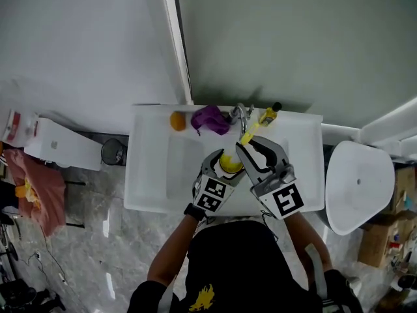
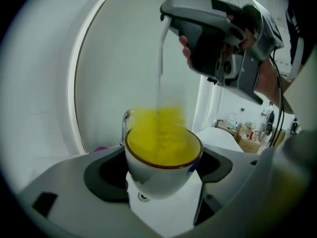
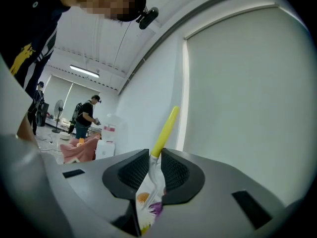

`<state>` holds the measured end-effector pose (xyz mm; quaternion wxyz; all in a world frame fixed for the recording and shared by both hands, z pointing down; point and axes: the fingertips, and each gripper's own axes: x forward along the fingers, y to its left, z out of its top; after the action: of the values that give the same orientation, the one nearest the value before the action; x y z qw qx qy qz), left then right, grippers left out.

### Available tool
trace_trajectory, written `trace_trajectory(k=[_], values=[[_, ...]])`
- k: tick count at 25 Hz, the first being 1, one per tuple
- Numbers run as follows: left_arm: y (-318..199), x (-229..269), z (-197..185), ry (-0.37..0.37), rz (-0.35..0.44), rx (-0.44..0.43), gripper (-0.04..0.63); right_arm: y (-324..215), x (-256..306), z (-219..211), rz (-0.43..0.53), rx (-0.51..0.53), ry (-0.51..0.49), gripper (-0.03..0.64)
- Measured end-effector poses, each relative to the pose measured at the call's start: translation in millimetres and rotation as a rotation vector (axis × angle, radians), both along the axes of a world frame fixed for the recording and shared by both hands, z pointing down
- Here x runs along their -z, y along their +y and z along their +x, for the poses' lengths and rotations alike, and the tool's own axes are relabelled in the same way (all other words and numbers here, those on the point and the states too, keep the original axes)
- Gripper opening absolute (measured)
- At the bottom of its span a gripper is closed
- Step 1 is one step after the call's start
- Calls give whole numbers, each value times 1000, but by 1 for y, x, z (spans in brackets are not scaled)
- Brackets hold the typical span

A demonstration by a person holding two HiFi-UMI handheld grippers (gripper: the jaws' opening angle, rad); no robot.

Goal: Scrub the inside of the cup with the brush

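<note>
Nearest the person, over the front half of the sink point(image 1: 156, 175), are two grippers, one per hand. The left gripper point(image 2: 162, 171) has its jaws spread wide and clamped on either side of the cup point(image 2: 158, 180), which sits upright between them. There's just one cup: white outside, bright yellow inside, with a thin dark brownish band round the rim and a small blue mark on one side.

The right gripper point(image 3: 156, 157) is just above and beside the cup, jaws nearly together and pinching the one brush point(image 3: 166, 128) by its handle. The handle is a pale see-through stem with a yellow end poking out past the jaws. From the left gripper view the stem runs straight down into the cup's mouth, and the head there is only a yellow blur, so I can't make out any bristles.

Further back, along the sink's rear edge, there's one of each: an orange round thing point(image 1: 177, 120), a crumpled purple cloth point(image 1: 210, 119) next to it, a chrome faucet point(image 1: 241, 115) in the middle, then a yellow bottle point(image 1: 268, 115) with a dark cap.
</note>
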<state>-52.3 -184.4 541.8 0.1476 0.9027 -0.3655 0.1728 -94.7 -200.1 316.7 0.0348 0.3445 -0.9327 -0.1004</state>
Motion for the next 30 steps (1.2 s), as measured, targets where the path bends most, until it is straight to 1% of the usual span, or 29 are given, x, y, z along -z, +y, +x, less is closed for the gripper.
trace_trajectory(k=[4,8,10,12,14,16,17,18,20,22,26,28,30], values=[[6,14,1,11,-18,-20,413,3,-14,3,-43,7,-11,94],[8,22,-16,20,-32,21,413,16,-14,6,-61,31,-17,94],[6,19,-24,19,-44,40,413,32,-10,0,-57,64,-25,89],[8,19,-25,10,-42,32,413,53,-4,-15,-43,119,-21,81],[10,21,-20,12,-30,15,413,73,-5,-34,-43,175,27,66],[13,18,-16,24,-19,17,412,81,-20,-46,-63,207,151,63],[14,17,-15,27,-17,23,413,79,-24,-51,-64,213,181,61],[16,18,-15,25,-14,27,411,73,-21,-55,-57,215,164,61],[18,21,-16,14,-2,33,411,58,-9,-57,-60,213,82,61],[19,22,-22,10,5,45,411,44,-4,-50,-99,212,25,63],[16,28,-43,10,17,90,411,23,-9,-16,-207,199,-75,63],[10,33,-54,7,15,113,411,27,-15,-3,-267,199,-100,61],[4,31,-60,-6,6,133,411,38,-23,2,-298,206,-95,61]])
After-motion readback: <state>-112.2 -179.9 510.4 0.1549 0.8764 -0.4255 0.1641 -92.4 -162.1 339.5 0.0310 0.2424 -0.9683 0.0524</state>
